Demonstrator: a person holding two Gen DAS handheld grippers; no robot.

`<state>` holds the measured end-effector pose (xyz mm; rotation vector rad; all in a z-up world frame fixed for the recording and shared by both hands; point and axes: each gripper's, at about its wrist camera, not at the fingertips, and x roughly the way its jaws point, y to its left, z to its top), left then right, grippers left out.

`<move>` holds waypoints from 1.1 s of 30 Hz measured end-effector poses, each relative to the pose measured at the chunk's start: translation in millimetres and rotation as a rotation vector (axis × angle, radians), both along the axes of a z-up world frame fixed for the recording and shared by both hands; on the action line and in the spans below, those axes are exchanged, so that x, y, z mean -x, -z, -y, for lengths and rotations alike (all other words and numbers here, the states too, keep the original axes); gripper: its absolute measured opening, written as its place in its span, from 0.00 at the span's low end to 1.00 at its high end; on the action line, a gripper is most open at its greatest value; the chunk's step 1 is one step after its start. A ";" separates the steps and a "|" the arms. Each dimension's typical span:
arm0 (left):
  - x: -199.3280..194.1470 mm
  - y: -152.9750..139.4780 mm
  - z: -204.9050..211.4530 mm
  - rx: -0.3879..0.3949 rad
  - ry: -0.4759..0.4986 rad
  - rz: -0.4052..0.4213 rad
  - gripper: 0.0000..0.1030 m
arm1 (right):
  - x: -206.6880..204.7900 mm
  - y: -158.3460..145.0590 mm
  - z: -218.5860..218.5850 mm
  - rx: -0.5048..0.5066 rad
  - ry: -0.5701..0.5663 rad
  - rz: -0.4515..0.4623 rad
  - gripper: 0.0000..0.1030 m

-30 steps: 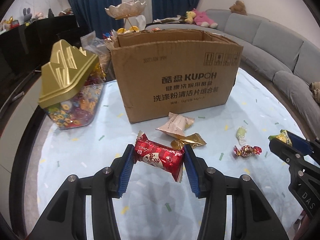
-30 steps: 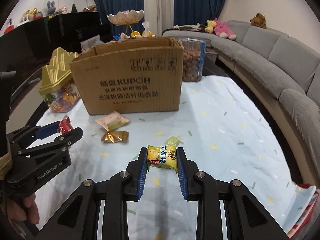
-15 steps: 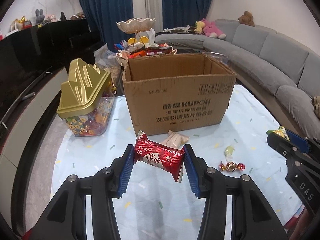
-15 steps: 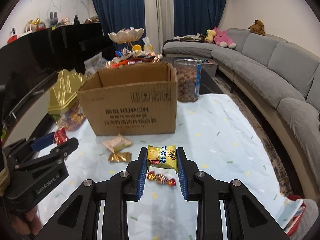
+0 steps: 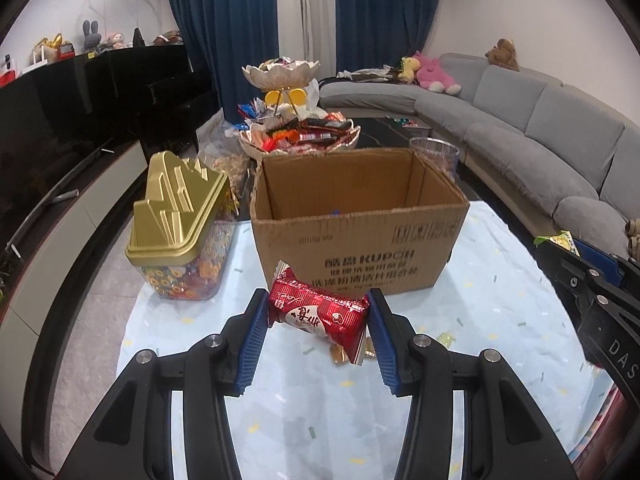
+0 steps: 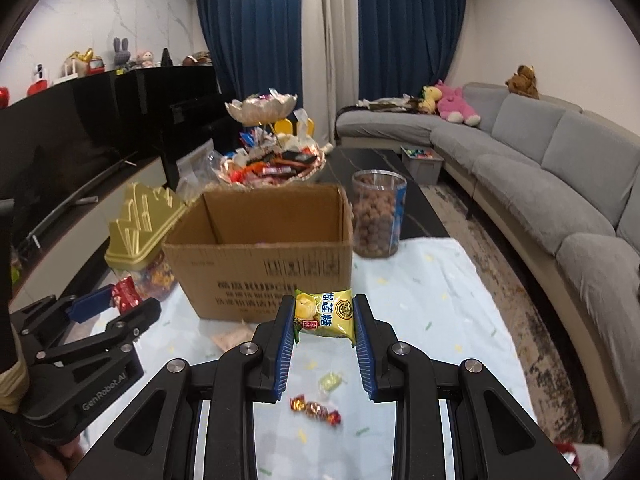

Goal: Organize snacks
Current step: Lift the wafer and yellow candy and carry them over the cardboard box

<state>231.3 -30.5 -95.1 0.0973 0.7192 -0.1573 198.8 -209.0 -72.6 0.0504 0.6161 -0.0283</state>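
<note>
Gold-lidded and clear-walled, a candy jar stands on the worktop just left of an open cardboard box printed KUPOH. In front of the box, the left tongs are clenched on a red snack packet, held clear above the pale blue confetti-print cloth. To the right, the right tongs grip a yellow snack packet at box-front height. Beneath them on the cloth lie a pale green wrapped sweet and a red-and-gold wrapped sweet. Right of the box stands a clear tub of brown nuts.
</note>
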 end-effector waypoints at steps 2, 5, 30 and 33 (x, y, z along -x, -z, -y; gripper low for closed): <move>-4.4 -6.8 0.8 0.007 -0.004 0.005 0.47 | -4.4 -7.0 -1.3 0.003 -0.009 0.011 0.29; -11.2 -17.7 2.6 0.012 -0.008 0.017 0.47 | -11.7 -17.1 -2.2 0.007 -0.021 0.028 0.29; -92.0 -56.4 24.2 -0.005 -0.009 0.058 0.47 | -101.9 -66.6 6.0 0.018 -0.105 0.089 0.29; -104.8 -53.5 22.3 -0.006 -0.020 0.048 0.47 | -115.8 -62.6 5.4 0.011 -0.111 0.068 0.29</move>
